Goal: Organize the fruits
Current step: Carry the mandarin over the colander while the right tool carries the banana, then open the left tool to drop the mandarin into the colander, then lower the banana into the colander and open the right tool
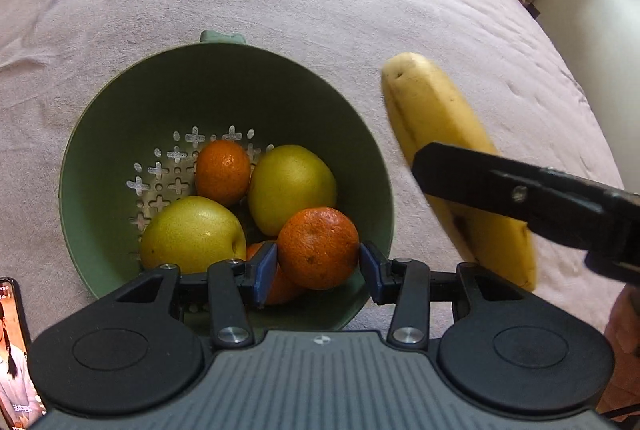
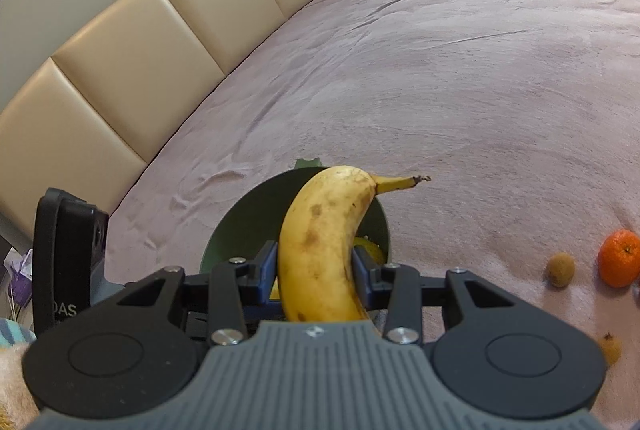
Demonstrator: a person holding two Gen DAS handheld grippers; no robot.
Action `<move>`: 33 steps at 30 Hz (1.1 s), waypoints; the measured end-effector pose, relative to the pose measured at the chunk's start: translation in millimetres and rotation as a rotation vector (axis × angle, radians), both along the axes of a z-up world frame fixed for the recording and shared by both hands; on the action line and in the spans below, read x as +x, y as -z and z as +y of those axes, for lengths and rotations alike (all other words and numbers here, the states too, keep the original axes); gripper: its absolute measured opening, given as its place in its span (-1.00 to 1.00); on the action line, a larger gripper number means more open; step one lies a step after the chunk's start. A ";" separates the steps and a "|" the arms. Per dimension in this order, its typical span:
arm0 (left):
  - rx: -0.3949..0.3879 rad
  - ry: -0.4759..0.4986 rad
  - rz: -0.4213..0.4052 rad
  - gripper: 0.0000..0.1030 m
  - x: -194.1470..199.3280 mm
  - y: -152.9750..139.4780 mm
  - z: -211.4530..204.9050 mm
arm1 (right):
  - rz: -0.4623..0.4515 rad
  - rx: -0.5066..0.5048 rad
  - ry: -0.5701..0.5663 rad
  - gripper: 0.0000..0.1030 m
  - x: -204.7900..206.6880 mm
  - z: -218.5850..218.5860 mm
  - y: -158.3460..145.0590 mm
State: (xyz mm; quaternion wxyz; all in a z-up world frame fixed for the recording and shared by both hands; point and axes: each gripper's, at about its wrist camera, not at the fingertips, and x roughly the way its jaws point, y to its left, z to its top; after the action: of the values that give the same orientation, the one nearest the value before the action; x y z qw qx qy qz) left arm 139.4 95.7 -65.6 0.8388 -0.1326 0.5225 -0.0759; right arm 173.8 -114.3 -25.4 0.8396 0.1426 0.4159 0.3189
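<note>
A green colander bowl [image 1: 100, 150] on the pink bed cover holds two yellow-green pears [image 1: 292, 182] and several oranges [image 1: 222, 172]. My left gripper [image 1: 318, 266] is over the bowl's near rim, its blue pads on either side of an orange [image 1: 318, 246] and close to it; contact is unclear. My right gripper [image 2: 316, 270] is shut on a yellow banana [image 2: 320, 242] and holds it above the bowl [image 2: 224, 234]. In the left wrist view the banana [image 1: 436, 118] hangs right of the bowl in the right gripper's black finger [image 1: 500, 186].
An orange [image 2: 618, 258], a small brown fruit [image 2: 560, 269] and another small fruit [image 2: 610, 348] lie on the cover at right. A padded headboard [image 2: 140, 62] runs along the left. A phone [image 1: 12, 350] sits at lower left.
</note>
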 end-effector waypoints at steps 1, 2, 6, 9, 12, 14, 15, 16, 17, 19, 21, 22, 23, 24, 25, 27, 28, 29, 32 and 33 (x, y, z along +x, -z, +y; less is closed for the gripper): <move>-0.001 0.001 -0.002 -0.02 -0.4 -1.7 0.7 | -0.004 -0.004 -0.003 -0.28 0.1 1.6 -0.5; 0.001 0.000 -0.008 0.00 -1.5 -4.8 1.2 | -0.006 -0.011 -0.006 -0.28 0.0 3.3 -0.4; 0.022 -0.004 -0.036 0.11 -6.9 -20.6 5.5 | -0.012 -0.027 -0.022 -0.28 -0.6 8.4 -2.2; 0.076 -0.033 -0.046 0.11 -11.7 -34.0 13.0 | -0.025 -0.040 -0.035 -0.28 -1.5 14.6 -5.2; 0.169 -0.096 -0.062 0.11 -17.1 -47.5 22.0 | -0.033 -0.046 -0.040 -0.28 -1.1 21.4 -9.6; 0.204 -0.156 -0.073 0.11 -19.8 -55.3 32.2 | -0.033 -0.054 -0.044 -0.28 -0.6 28.9 -10.6; 0.222 -0.191 -0.081 0.11 -20.6 -58.6 37.6 | -0.029 -0.054 -0.045 -0.28 0.6 32.6 -10.8; 0.241 -0.228 -0.088 0.11 -21.5 -61.7 42.6 | -0.023 -0.050 -0.046 -0.28 1.9 36.4 -10.5; 0.258 -0.267 -0.095 0.11 -22.7 -63.8 48.2 | -0.015 -0.047 -0.046 -0.28 3.3 41.2 -10.2; 0.266 -0.340 -0.112 0.11 -23.4 -68.3 61.0 | 0.000 -0.046 -0.049 -0.28 5.7 53.0 -9.2; 0.251 -0.392 -0.134 0.11 -25.8 -72.6 71.2 | 0.021 -0.055 -0.050 -0.28 8.3 67.2 -6.6; 0.248 -0.414 -0.144 0.11 -26.5 -74.7 75.1 | 0.034 -0.062 -0.048 -0.28 9.7 74.4 -4.6; 0.251 -0.428 -0.154 0.11 -26.4 -77.1 78.5 | 0.045 -0.070 -0.045 -0.28 11.0 81.4 -2.6; 0.256 -0.438 -0.161 0.11 -26.2 -78.2 80.3 | 0.053 -0.076 -0.042 -0.28 12.2 88.1 -0.6; 0.261 -0.446 -0.163 0.11 -25.5 -79.6 81.3 | 0.058 -0.084 -0.040 -0.28 13.3 94.2 1.9; 0.266 -0.447 -0.157 0.11 -23.5 -77.8 81.9 | 0.075 -0.104 -0.029 -0.28 16.6 107.1 7.4; 0.265 -0.446 -0.152 0.11 -23.0 -76.8 82.6 | 0.089 -0.111 -0.022 -0.28 18.7 111.3 10.9; 0.261 -0.447 -0.146 0.11 -23.6 -75.7 82.6 | 0.105 -0.114 -0.016 -0.28 21.0 114.9 14.5; 0.256 -0.458 -0.134 0.11 -22.1 -70.1 83.7 | 0.149 -0.131 0.003 -0.28 28.3 123.3 26.4; 0.258 -0.461 -0.132 0.11 -22.3 -69.4 84.1 | 0.158 -0.138 0.009 -0.28 30.6 125.0 30.1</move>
State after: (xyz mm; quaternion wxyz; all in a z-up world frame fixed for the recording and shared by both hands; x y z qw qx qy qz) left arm 117.1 179.8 3.8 0.8763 -0.1346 0.4280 0.1757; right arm 204.4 10.7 -55.4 0.8136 0.1108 0.5011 0.2733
